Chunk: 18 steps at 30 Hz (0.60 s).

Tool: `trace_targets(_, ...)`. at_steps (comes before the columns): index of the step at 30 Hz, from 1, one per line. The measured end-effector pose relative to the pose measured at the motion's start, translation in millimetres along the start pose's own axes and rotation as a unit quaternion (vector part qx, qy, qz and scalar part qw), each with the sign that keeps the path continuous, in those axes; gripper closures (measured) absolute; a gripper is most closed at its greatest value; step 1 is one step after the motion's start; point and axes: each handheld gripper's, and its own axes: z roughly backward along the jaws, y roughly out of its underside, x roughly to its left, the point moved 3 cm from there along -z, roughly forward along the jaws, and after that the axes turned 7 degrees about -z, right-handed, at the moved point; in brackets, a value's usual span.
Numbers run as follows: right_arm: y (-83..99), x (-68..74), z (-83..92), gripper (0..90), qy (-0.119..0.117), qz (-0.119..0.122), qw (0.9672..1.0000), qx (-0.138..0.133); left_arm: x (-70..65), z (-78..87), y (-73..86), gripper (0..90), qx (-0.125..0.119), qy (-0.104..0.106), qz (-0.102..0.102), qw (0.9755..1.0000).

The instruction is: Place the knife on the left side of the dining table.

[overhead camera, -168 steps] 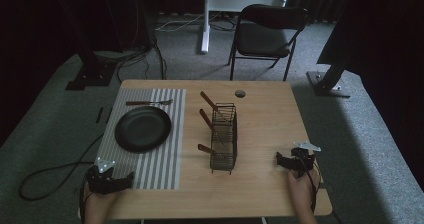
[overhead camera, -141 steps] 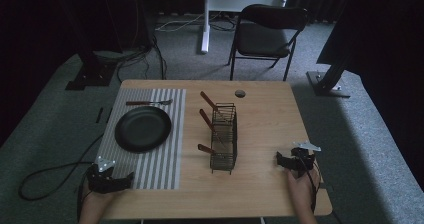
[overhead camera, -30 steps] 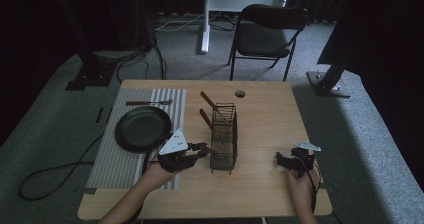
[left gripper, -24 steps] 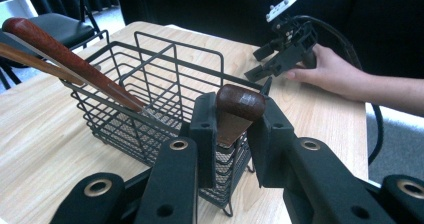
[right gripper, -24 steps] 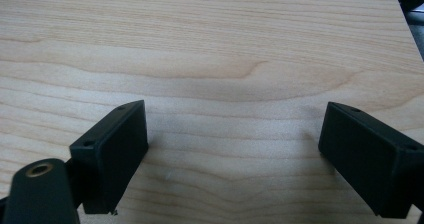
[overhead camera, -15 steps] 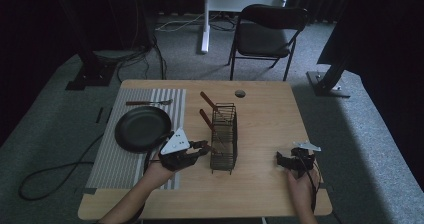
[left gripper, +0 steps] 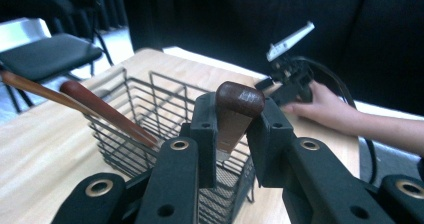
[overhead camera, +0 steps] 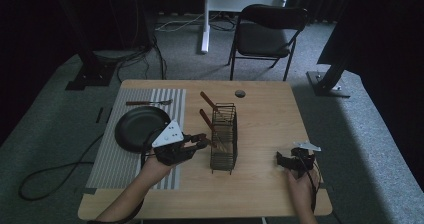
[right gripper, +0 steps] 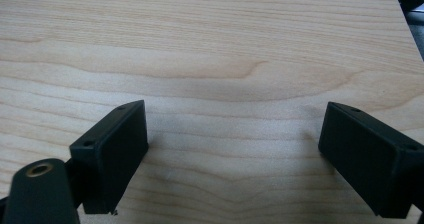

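The left claw is clenched on the brown wooden handle of a utensil standing in the wire basket, which sits near the middle of the table. Two more wooden handles lean out of the basket toward the far edge. The right claw rests released on bare wood near the right front corner.

The step looks like drawing this utensil out. It would go best pulled along the line of the handle, up and clear of the wires, slowly enough that the light basket does not tip or drag. What the utensil's lower end is, the basket hides.
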Motion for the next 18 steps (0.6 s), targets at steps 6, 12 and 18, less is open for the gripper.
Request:
trace_targets(6,0.0,0.0,0.0,11.3,0.000,0.000,1.0000,0.000,0.2,13.1,-16.6,75.5,-0.004,0.003,-0.014,0.9999)
trace_targets(12,0.0,0.0,0.0,11.3,0.000,0.000,1.0000,0.000,2.3,28.6,-26.0,75.5,-0.017,-0.011,-0.017,0.9997)
trace_targets(18,0.0,0.0,0.0,11.3,0.000,0.000,1.0000,0.000,7.4,48.4,-31.0,75.5,-0.027,-0.023,-0.018,0.9992)
